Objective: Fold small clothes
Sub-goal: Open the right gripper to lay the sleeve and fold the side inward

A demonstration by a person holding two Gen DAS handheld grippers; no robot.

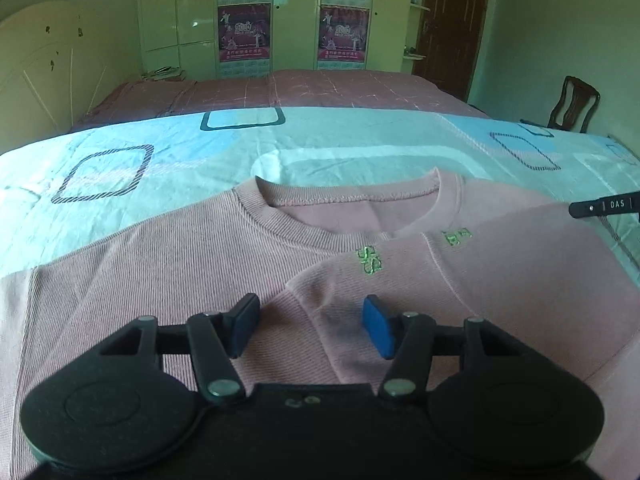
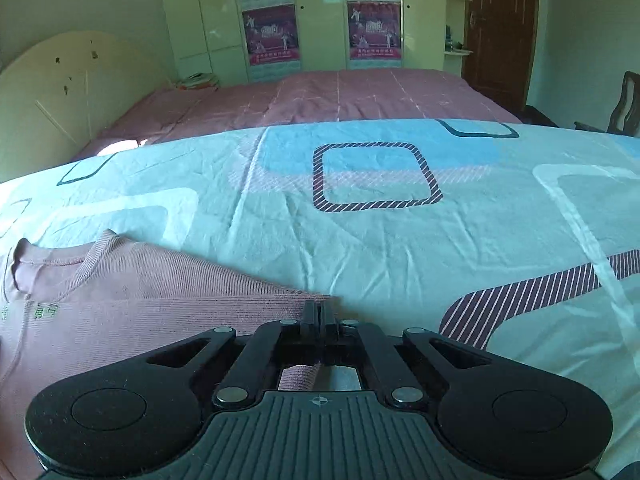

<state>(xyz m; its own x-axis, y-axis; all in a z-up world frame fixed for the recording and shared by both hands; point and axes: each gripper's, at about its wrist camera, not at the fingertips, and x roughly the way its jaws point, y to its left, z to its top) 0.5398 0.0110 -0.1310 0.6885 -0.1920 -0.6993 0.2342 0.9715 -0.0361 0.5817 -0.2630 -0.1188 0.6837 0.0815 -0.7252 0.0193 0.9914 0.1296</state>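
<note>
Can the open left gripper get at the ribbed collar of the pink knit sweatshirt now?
Probably yes: the left gripper hovers open over the pink knit sweatshirt, and nothing lies between it and the ribbed collar.

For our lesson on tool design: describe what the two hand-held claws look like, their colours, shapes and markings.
Both are matte black with round discs at each side, linked bars and silver rivets. The left claw has blue rectangular pads. The right claw has narrow black fingers, a ribbed grey base and a small compass-like mark; from the left view its finger reads "DAS".
</note>
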